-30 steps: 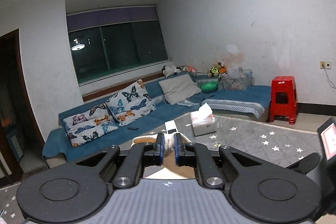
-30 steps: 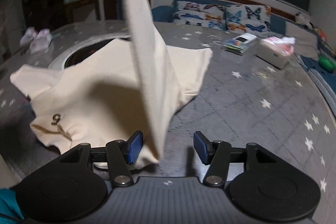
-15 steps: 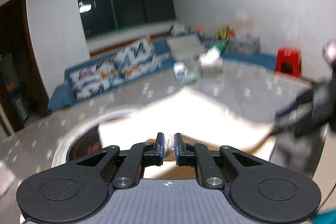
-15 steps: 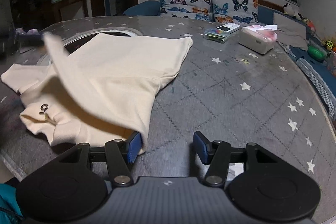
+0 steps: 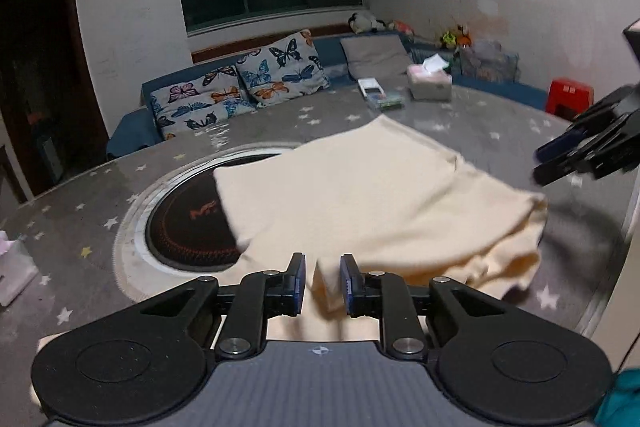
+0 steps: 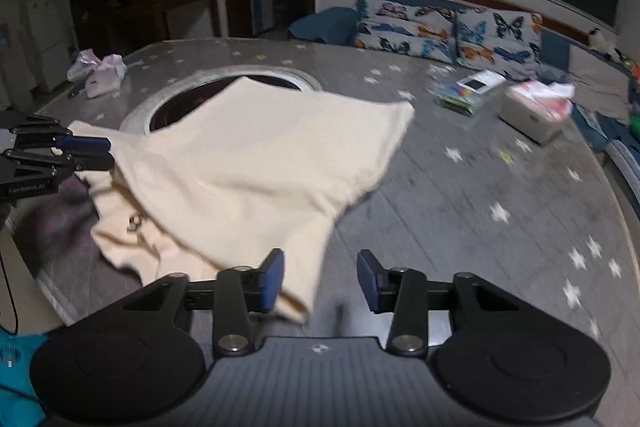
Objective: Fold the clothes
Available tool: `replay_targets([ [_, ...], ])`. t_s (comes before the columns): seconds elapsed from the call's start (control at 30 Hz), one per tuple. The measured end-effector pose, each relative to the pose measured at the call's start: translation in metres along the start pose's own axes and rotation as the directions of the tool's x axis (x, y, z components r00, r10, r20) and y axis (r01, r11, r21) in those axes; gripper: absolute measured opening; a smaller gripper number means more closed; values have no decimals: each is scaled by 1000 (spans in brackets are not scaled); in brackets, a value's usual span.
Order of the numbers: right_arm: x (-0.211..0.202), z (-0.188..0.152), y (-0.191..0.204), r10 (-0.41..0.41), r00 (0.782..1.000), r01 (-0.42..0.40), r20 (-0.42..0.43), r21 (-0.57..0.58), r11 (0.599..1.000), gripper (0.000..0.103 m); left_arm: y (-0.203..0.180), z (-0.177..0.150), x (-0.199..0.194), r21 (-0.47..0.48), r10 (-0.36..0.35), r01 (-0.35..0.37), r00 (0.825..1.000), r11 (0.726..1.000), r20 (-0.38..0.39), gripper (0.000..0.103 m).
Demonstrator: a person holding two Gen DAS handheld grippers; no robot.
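Item: cream garment (image 5: 372, 195), lying rumpled on my star-print desk (image 6: 460, 195), partly over the round inset burner (image 5: 188, 223).
L gripper (image 5: 322, 279): fingers slightly apart, a fold of garment between them; grip can't tell.
R gripper (image 6: 320, 279): fingers wide apart, at garment's near edge.
Tissue box (image 6: 536, 115): far side of desk from garment.

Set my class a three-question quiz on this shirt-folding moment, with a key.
1. True or false: the right gripper is open.
2. The shirt partly covers: A a sink, B a round burner, C a laptop.
3. Fill in: the table cover is printed with ___.

Key: 1 true; 2 B; 3 stars.
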State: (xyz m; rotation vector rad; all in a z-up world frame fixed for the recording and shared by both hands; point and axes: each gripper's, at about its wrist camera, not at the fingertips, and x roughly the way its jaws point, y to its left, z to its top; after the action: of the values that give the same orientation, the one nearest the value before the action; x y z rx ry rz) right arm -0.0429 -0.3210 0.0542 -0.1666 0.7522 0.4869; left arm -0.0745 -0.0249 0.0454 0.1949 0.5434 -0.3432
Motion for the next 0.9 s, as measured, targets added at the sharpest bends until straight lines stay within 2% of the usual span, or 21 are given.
replay_targets([
  [0.07, 9, 9, 1, 20, 1000, -20, 8, -6, 1000, 36, 7, 5, 3, -45, -15, 15, 1000, 999, 7, 22],
  [0.13, 18, 17, 3, 21, 1000, -21, 10, -23, 1000, 36, 11, 7, 9, -56, 4, -4, 1000, 998, 6, 24],
  [0.23, 32, 26, 3, 18, 1000, -18, 8, -42, 999, 33, 14, 8, 26, -64, 8, -10, 999, 998, -40, 25],
  [0.33, 46, 33, 3, 15, 1000, -15, 4, -59, 998, 32, 11, 4, 44, -40, 5, -8, 996, 999, -90, 38],
  [0.43, 57, 36, 4, 19, 1000, -19, -3, -75, 997, 31, 8, 0, 53, -27, 4, -7, 994, 1000, -107, 37],
  [0.5, 63, 35, 5, 23, 1000, -24, -10, -84, 996, 29, 6, -2, 54, -16, 1, -2, 995, 1000, -100, 25],
  [0.53, 66, 34, 6, 24, 1000, -25, -15, -86, 996, 27, 5, -2, 54, -9, 9, -10, 996, 1000, -94, 14],
  [0.6, 71, 33, 7, 13, 1000, -15, -21, -96, 995, 20, 4, -1, 50, 4, 27, -27, 997, 1000, -72, 9],
  [0.63, 72, 32, 6, 4, 1000, -6, -22, -96, 995, 16, 4, 0, 48, 1, 31, -31, 998, 1000, -56, 9],
  [0.7, 73, 31, 4, -18, 1000, 16, -19, -87, 996, 14, 6, 3, 43, -5, 39, -39, 999, 999, -28, 9],
  [0.8, 74, 27, 2, -36, 999, 34, -19, -79, 996, 14, 9, -2, 49, 1, 70, -70, 996, 998, -63, 9],
  [0.9, 73, 27, 5, -46, 999, 44, -14, -95, 995, 14, 12, -3, 52, -23, 94, -96, 992, 995, -81, 23],
])
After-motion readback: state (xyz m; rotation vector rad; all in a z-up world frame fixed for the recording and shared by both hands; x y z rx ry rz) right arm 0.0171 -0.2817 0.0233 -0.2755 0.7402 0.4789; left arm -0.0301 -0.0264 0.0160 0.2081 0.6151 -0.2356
